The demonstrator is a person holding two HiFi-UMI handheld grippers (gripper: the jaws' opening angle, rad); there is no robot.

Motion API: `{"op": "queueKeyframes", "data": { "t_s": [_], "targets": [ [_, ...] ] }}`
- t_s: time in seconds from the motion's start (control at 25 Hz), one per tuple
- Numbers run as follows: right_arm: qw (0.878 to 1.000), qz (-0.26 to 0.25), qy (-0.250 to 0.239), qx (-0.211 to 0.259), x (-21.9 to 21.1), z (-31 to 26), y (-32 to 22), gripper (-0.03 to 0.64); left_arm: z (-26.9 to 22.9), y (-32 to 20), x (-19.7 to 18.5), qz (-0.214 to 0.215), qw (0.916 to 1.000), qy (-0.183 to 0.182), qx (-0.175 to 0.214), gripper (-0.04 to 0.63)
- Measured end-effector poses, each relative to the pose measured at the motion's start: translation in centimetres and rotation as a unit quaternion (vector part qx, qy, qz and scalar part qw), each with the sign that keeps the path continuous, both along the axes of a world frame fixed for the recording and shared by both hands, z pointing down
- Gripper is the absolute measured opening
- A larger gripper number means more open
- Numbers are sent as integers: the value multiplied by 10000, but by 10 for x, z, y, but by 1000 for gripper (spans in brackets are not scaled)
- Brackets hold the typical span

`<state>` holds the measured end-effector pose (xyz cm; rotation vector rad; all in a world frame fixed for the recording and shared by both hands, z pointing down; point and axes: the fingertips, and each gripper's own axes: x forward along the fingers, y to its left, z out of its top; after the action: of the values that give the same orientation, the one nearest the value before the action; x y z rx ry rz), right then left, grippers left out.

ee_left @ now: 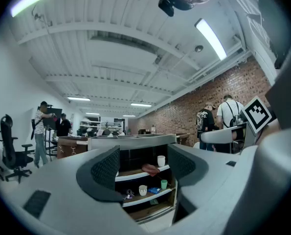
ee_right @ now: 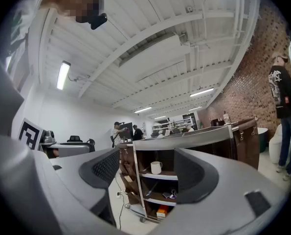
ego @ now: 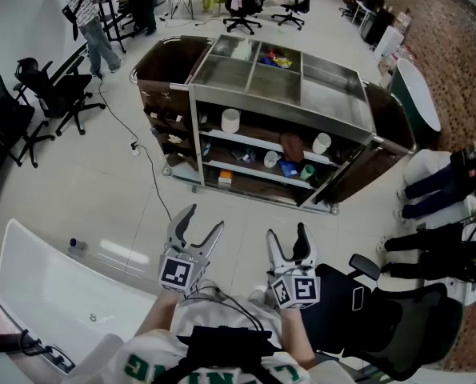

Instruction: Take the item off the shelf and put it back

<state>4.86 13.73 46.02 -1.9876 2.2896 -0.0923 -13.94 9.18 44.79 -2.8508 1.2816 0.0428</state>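
A steel-topped shelf cart [ego: 286, 110] stands on the floor ahead of me, its open side facing me. On its shelves I see a white cup [ego: 230, 120], another white cup [ego: 322, 142], a brown item [ego: 292, 146], a blue item [ego: 289, 169] and a green cup [ego: 307, 172]. My left gripper [ego: 199, 224] and right gripper [ego: 289, 238] hover well short of the cart, both open and empty. Between the jaws, the left gripper view frames the brown item [ee_left: 150, 169] and a white cup [ee_left: 161, 160]. The right gripper view frames a white mug [ee_right: 156, 167].
A white table [ego: 54, 294] lies at my lower left and a black office chair [ego: 398, 318] at my lower right. More chairs [ego: 58, 94] and a standing person [ego: 90, 22] are at far left. A cable [ego: 154, 174] runs across the floor. People stand at the right [ego: 446, 182].
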Motion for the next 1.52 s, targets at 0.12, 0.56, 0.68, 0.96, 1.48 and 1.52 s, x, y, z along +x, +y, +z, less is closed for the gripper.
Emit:
{"op": "queueKeyframes", "data": {
  "t_s": [0.12,0.56,0.68,0.96,1.48,1.52],
  "targets": [
    [9998,-150,133,-9,-23,-6,-7,354,-10,-10,-19,-56,9998,177,73,302],
    [9995,53,155,-258,6,6,-16,354,18,-33,-8,14,9998,165,-147,302],
    [9996,-138,116,-205,26,9,-42,354,26,-59,6,-219,9997,52,-59,302],
    [9984,-539,159,97,96,-5,-111,354,13,-114,73,-556,9980,280,90,299],
    [9968,-748,-283,-34,161,20,-150,354,22,-134,132,-843,9964,27,73,298],
    [9970,-713,-307,-48,164,20,-152,354,20,-135,132,-831,9965,5,97,298]
  ]
}}
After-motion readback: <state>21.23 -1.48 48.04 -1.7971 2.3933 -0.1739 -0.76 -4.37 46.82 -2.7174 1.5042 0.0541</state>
